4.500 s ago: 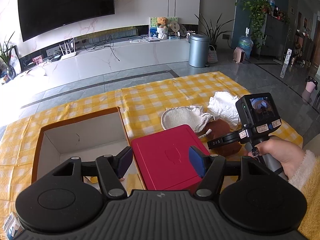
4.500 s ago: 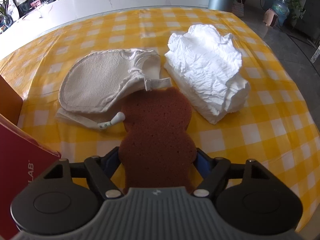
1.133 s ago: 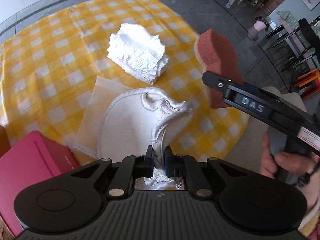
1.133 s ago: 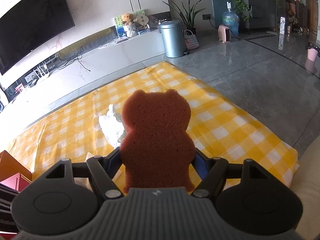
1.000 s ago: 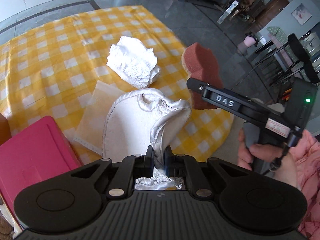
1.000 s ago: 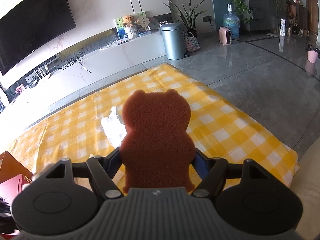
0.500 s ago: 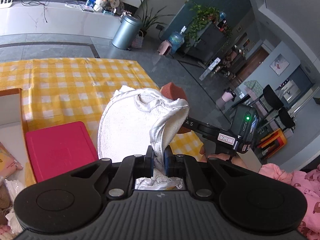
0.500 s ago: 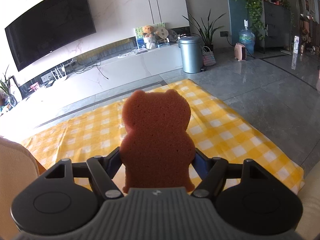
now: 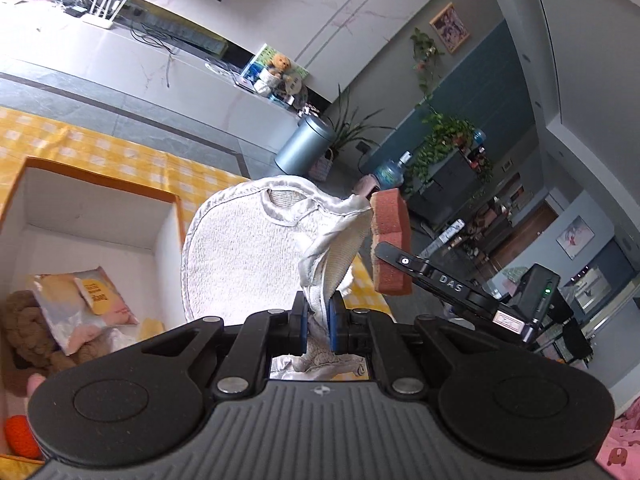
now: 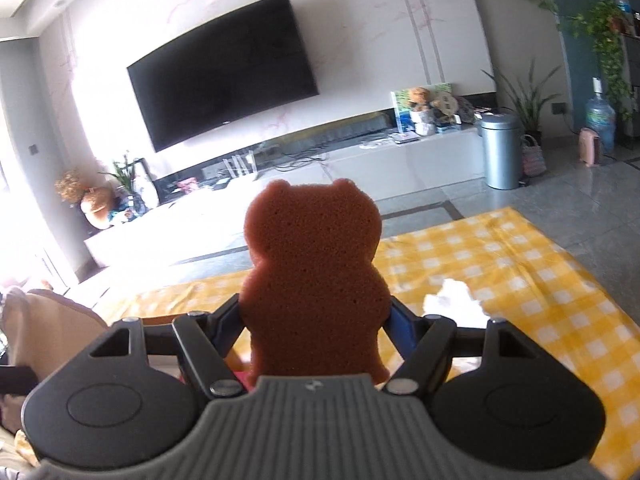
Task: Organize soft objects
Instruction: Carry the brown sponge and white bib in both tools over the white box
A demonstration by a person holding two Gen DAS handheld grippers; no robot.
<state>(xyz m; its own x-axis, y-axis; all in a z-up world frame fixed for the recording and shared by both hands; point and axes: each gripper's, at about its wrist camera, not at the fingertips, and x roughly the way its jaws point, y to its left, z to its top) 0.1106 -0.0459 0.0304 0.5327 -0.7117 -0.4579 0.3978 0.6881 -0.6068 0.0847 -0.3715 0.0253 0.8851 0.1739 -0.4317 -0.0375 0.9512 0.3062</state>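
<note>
At the left we see the open cardboard box [image 9: 96, 216], a snack packet [image 9: 84, 300] and plush toys already inside. Our left gripper [image 9: 318, 322] is clenched on the hem of the white terry bib [image 9: 244, 248], held in the air beside the box's right wall. Our right gripper [image 10: 316, 328] grasps the bear-shaped sponge [image 10: 314, 276], also aloft. The bib hangs by a thin fold, so we judge it could slip free or drape over the box's rim. Only the left view shows the box's contents; only the right shows crumpled white cloth [image 10: 456, 300] left on the checked tablecloth [image 10: 520, 264].
</note>
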